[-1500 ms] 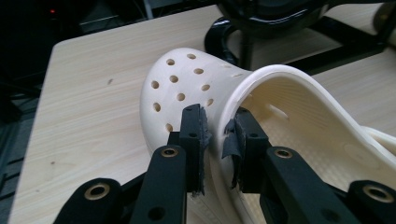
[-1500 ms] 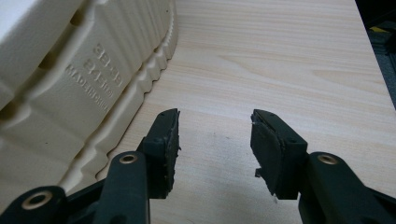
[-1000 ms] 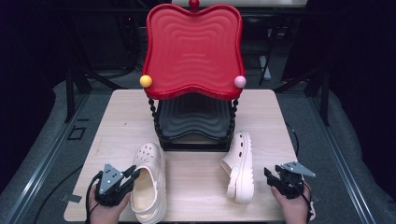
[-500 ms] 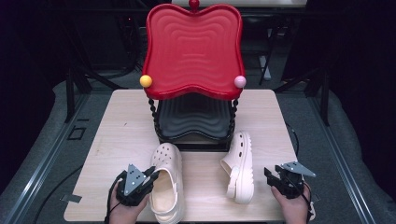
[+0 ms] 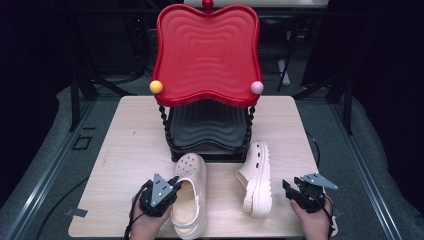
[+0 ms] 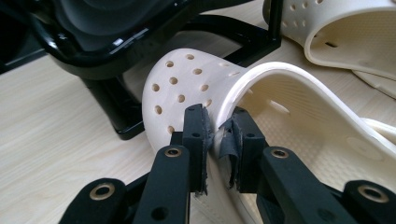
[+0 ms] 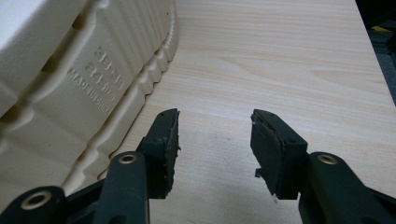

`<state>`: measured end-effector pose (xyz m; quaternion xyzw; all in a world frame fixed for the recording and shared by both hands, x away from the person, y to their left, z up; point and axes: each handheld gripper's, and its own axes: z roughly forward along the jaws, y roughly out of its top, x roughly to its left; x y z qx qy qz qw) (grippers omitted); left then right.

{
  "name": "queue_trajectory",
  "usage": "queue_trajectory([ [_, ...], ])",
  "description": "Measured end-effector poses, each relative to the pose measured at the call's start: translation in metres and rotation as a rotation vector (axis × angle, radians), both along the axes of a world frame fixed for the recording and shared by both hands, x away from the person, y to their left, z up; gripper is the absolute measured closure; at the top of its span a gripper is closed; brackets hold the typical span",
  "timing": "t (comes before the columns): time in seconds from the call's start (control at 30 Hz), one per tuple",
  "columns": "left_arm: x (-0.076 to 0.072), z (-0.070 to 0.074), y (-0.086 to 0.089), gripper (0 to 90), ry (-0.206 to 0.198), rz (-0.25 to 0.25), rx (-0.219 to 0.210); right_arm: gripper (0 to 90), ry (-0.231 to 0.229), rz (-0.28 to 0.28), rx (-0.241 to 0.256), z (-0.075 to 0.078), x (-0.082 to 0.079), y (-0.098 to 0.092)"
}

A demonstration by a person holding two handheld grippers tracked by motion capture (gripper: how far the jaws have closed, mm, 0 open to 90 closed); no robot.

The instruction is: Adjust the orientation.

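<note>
Two cream clogs lie on the wooden table. The left clog (image 5: 190, 195) sits upright, toe toward the rack, and my left gripper (image 5: 172, 189) is shut on the rim (image 6: 224, 100) of its opening, jaws pinching the wall. The right clog (image 5: 256, 179) lies on its side, its ribbed sole (image 7: 79, 88) facing my right gripper (image 5: 289, 189). That gripper (image 7: 212, 140) stands open just right of the sole, over bare wood, holding nothing.
A two-tier rack stands mid-table: a red wavy upper tray (image 5: 206, 55) and a black lower tray (image 5: 207, 125) on a black frame (image 6: 261, 37), close behind both clogs. The table's front edge (image 5: 200, 235) lies near both hands.
The left gripper has slid the left clog to the right and forward, toward the rack's base and nearer the other clog. The right gripper and right clog have stayed put.
</note>
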<state>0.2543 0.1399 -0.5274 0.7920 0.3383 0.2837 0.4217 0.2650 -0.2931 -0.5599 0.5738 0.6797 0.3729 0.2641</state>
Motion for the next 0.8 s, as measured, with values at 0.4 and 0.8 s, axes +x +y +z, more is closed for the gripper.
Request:
queue_trajectory([
  [0.4,0.009,-0.010,-0.008,68.9,0.007,-0.036,-0.033,52.0,-0.005,0.001,0.000,0.002,-0.001,0.000],
  [0.8,-0.002,0.001,0.028,57.5,0.091,-0.044,-0.174,69.1,-0.082,0.070,0.002,0.024,-0.012,0.014],
])
